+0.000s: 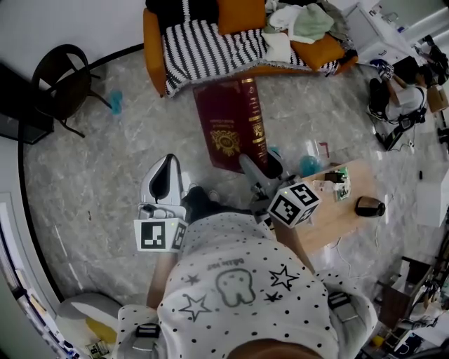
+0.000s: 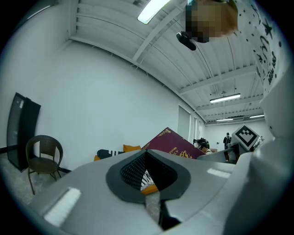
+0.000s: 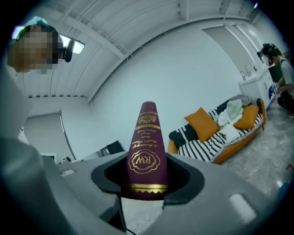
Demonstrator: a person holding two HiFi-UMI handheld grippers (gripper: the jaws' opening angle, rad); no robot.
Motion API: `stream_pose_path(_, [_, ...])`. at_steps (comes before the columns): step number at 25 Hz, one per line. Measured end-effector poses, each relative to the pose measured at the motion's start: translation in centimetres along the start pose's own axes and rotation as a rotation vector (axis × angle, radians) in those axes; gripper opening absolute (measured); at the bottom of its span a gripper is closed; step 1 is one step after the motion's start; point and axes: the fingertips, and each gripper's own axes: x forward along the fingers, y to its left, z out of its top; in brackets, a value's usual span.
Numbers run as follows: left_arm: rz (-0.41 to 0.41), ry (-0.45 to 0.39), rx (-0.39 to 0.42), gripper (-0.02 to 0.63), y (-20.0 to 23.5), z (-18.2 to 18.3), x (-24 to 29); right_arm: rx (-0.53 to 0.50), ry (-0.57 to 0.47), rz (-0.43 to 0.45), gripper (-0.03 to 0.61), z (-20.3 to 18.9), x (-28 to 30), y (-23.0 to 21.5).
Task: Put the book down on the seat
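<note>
The book (image 1: pixel 231 126) is not on the seat yet. It hangs in the air over the floor, its spine end clamped between the jaws of the right claw (image 1: pixel 261 168), and it sticks out forward from that claw towards the sofa (image 1: pixel 156 49). In the right gripper view the jaws press on both sides of the gold-lettered spine. The pick-up looks done. What is left, as I judge it, is the carry forward, the lowering onto the seat and the release.

The left claw (image 1: pixel 165 177) hangs just left of the right one, beside the book's near end. Its jaws are closed together with nothing between them, and it does not touch the book.

Ahead of the right claw, the striped part of the seat (image 1: pixel 203 45) shows bare. Further right, an orange cushion (image 1: pixel 319 50) and a heap of clothes (image 1: pixel 309 21) fill it, so the striped part looks the better landing place. The sofa's front edge lies just past the book's far end. The floor between claw and sofa is open. A low wooden table (image 1: pixel 337 217) stands close on the claw's right, and a wicker chair (image 1: pixel 63 80) stands well off to the left.
</note>
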Motion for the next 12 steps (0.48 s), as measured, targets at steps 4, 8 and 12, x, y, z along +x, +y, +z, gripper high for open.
stream_pose_path(4, [-0.016,0.003,-0.003,-0.005,1.6,0.5,1.1,0.014,-0.010,-0.040,0.207,0.5,1.4,-0.5])
stream_pose_path(8, [-0.038,0.016,-0.006,-0.005,4.0,1.2,2.9,0.033,-0.036,-0.073,0.207,1.5,3.6,-0.4])
stream_pose_path(12, [-0.063,0.018,0.000,-0.005,5.3,1.9,4.3,0.055,-0.057,-0.093,0.207,2.2,5.0,-0.3])
